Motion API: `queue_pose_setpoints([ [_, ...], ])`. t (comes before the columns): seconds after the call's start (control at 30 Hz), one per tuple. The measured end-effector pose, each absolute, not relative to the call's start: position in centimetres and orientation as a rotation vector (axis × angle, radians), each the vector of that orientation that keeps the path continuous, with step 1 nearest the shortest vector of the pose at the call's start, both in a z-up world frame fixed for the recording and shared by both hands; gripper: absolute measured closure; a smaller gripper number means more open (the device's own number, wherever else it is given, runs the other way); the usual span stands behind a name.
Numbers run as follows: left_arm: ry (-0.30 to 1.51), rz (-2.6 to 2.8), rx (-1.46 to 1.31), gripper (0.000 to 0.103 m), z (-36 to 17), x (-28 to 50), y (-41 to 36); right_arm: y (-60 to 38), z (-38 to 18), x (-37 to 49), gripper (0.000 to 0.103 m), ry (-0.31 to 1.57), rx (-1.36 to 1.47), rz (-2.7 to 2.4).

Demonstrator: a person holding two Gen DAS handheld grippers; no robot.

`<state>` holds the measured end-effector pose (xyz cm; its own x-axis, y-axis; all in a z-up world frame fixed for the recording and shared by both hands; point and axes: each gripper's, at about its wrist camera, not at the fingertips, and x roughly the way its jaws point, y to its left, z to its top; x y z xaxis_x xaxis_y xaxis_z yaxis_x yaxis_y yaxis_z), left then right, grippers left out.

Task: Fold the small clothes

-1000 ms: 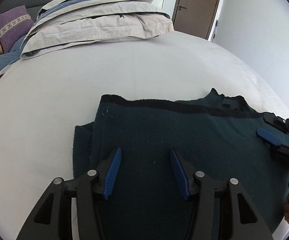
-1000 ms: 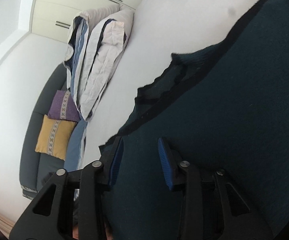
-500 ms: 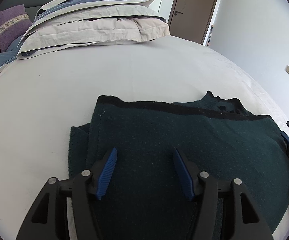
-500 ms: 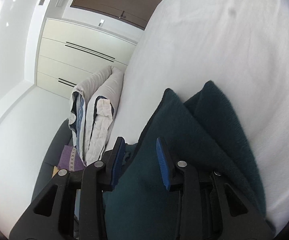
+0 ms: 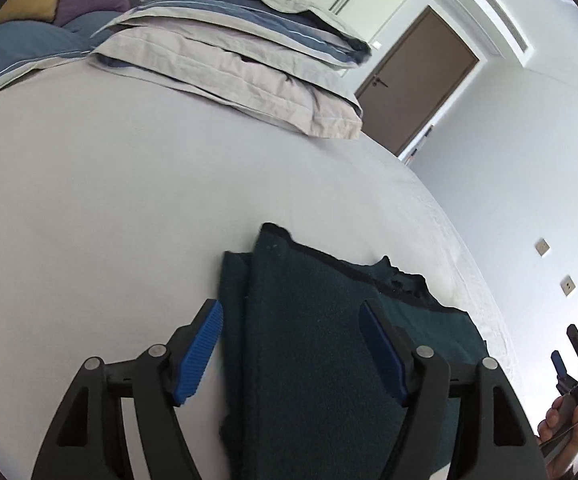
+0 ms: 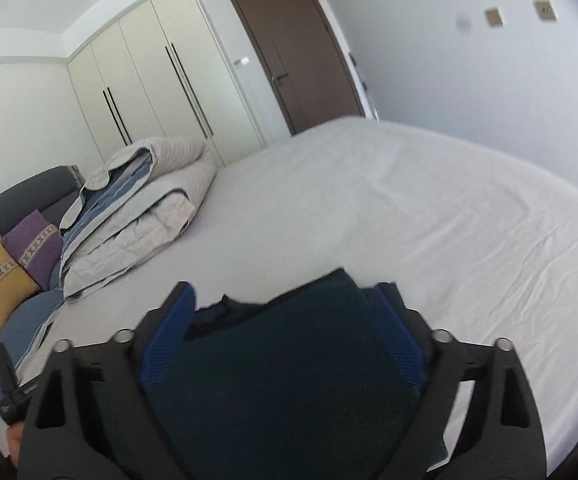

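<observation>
A dark teal knit garment point(image 5: 321, 344) lies folded on the white bed point(image 5: 129, 208). My left gripper point(image 5: 291, 316) is open above its near left part, touching nothing. In the right wrist view the garment point(image 6: 289, 368) fills the space between the blue pads of my right gripper point(image 6: 285, 292), which is open and lifted over it. The right gripper also shows at the far right edge of the left wrist view point(image 5: 569, 356), off the garment's right side.
A folded grey and blue duvet point(image 5: 241, 36) lies at the far side of the bed. Purple and yellow cushions point(image 6: 13, 256) rest on a grey sofa at left. A brown door point(image 6: 297, 52) and wardrobes point(image 6: 149, 80) stand behind.
Both grippers have pulled up and back from the garment. The right gripper has swung from a tilted pose on the cloth to level, and moved off to the garment's right.
</observation>
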<state>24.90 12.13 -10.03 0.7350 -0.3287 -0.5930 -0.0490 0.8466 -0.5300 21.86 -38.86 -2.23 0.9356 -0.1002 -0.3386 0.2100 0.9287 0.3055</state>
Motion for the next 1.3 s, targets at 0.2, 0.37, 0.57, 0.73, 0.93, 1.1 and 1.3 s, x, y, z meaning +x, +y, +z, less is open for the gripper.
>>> queue_pose_setpoints([
  [0.2, 0.842, -0.172, -0.613, 0.029, -12.5, 21.3, 14.2, -35.2, -1.7, 22.3, 0.0, 0.377, 0.409, -0.014],
  [0.37, 0.927, -0.241, -0.704, 0.029, -14.9, 21.3, 13.7, -31.4, -4.2, 23.0, 0.0, 0.578, 0.465, 0.191],
  [0.57, 0.957, -0.307, -0.815, 0.03, -15.8, 23.7, 15.0, -28.9, -7.1, 22.5, 0.005, 0.697, 0.596, 0.384],
  [0.73, 1.01, -0.364, -0.851, 0.031, -16.6, 26.5, 14.9, -28.2, -8.7, 22.9, 0.005, 0.731, 0.689, 0.454],
  [0.93, 1.094, -0.435, -0.892, 0.032, -17.1, 28.5, 14.1, -27.8, -9.9, 24.0, 0.005, 0.756, 0.765, 0.5],
  [1.1, 1.14, -0.494, -1.002, 0.048, -18.1, 28.1, 14.9, -27.8, -10.3, 23.6, 0.011, 0.77, 0.793, 0.53],
  [1.3, 1.153, -0.512, -1.109, 0.076, -19.8, 26.9, 16.1, -26.8, -10.4, 24.0, 0.011, 0.794, 0.785, 0.544],
])
